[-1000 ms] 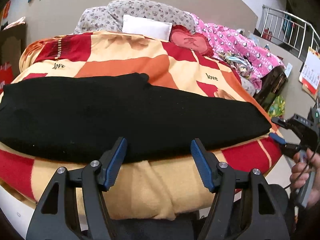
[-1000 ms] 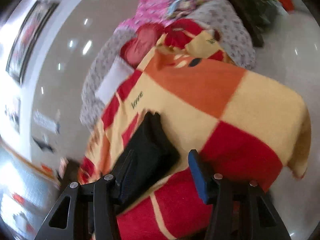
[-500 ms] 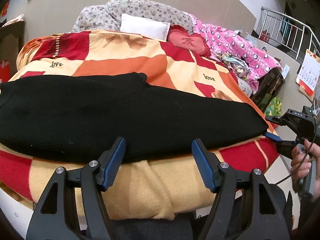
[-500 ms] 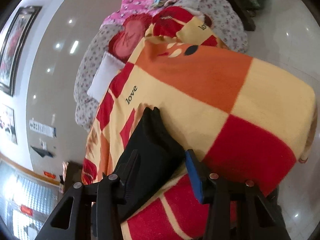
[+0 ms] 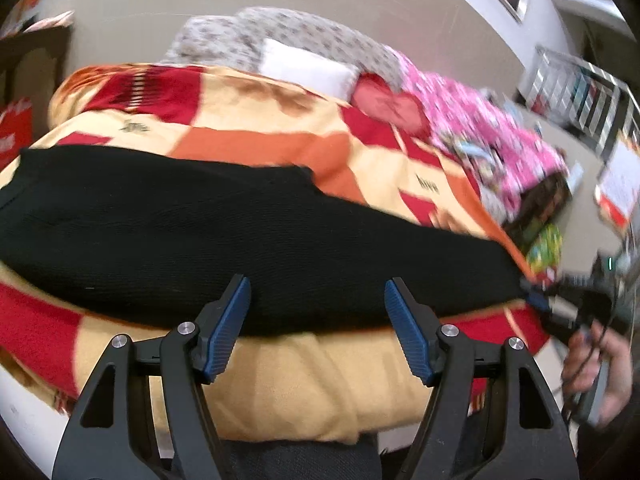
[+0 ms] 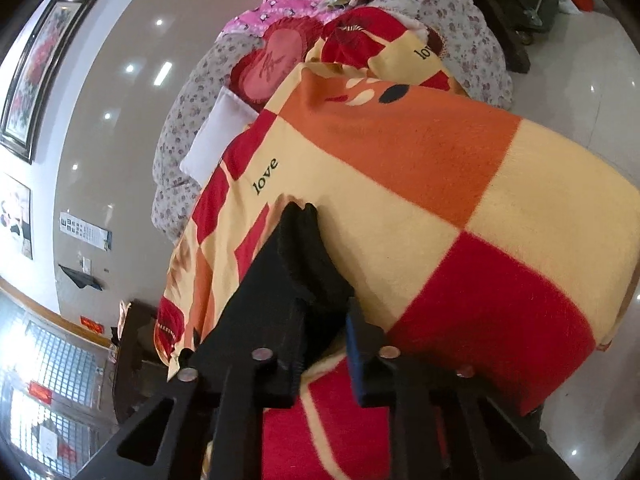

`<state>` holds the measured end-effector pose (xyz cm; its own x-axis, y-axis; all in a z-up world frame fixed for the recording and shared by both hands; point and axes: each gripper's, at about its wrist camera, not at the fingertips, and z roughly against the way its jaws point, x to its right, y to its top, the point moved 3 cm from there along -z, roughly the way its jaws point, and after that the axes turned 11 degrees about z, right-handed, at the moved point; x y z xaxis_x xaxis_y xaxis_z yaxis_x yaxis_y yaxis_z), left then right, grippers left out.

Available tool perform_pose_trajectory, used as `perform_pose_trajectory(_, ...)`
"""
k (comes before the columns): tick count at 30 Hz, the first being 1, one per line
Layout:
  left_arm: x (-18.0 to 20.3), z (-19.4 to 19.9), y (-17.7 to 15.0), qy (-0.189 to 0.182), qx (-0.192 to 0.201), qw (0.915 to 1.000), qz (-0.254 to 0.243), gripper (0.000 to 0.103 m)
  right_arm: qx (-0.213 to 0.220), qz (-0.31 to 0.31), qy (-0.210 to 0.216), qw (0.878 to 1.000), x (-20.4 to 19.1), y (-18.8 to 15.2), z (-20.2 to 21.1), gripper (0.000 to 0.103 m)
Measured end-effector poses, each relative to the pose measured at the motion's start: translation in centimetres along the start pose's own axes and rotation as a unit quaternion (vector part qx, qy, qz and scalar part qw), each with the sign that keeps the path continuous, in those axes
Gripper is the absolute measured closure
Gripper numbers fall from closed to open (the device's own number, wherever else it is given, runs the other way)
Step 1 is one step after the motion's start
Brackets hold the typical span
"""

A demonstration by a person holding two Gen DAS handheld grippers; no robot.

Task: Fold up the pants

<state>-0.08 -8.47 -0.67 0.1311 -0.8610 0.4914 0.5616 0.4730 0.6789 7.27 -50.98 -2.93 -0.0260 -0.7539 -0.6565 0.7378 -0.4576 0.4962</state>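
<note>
The left hand-held gripper (image 5: pixel 317 328) hangs with its two blue-padded fingers (image 5: pixel 226 330) spread wide and nothing between them, poised at the near edge of the bed over the long side of the one pair of black pants (image 5: pixel 224 240). The right hand-held gripper (image 6: pixel 324 344) has its two fingers drawn close together around the end of the pants (image 6: pixel 296 264); the black cloth fills the narrow gap, though whether the pads press it fully cannot be told from this angle. In the left wrist view that same right hand-held gripper (image 5: pixel 560 308) shows at the far right, blurred, at the tip of the pants, held by the person's right hand (image 5: pixel 600 368). The pants lie flat and stretched out lengthwise across the near part of the bed, on one blanket (image 5: pixel 280 152) checked in red, orange and cream, with the word "love" printed on it in at least two places. Beyond the blanket, at the head of the bed, are one white pillow (image 5: pixel 308 68), one red heart-shaped cushion (image 5: pixel 384 100) beside it, and one grey flowered quilt (image 5: pixel 304 32) bunched behind them. One pink patterned cover (image 5: pixel 492 136) lies heaped at the right of the bed. One framed picture (image 6: pixel 44 68) hangs on the wall.
</note>
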Motion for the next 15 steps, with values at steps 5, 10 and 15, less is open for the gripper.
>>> perform_pose_trajectory(5, -0.7, -0.6, 0.1, 0.005, -0.009, 0.9998, 0.017, 0.033, 0.018, 0.023, -0.001, 1.0, -0.1, -0.3, 0.1, 0.094)
perform_pose_trajectory(10, 2.0, -0.1, 0.6, -0.017, -0.013, 0.999, -0.04, 0.033, 0.043, 0.043, -0.006, 0.998, -0.7, -0.7, 0.4, 0.094)
perform_pose_trajectory(15, 8.9, -2.4, 2.8, -0.09, -0.113, 0.9863, -0.079, 0.033, 0.093, 0.16, -0.007, 0.983, -4.6, -1.3, 1.8, 0.095)
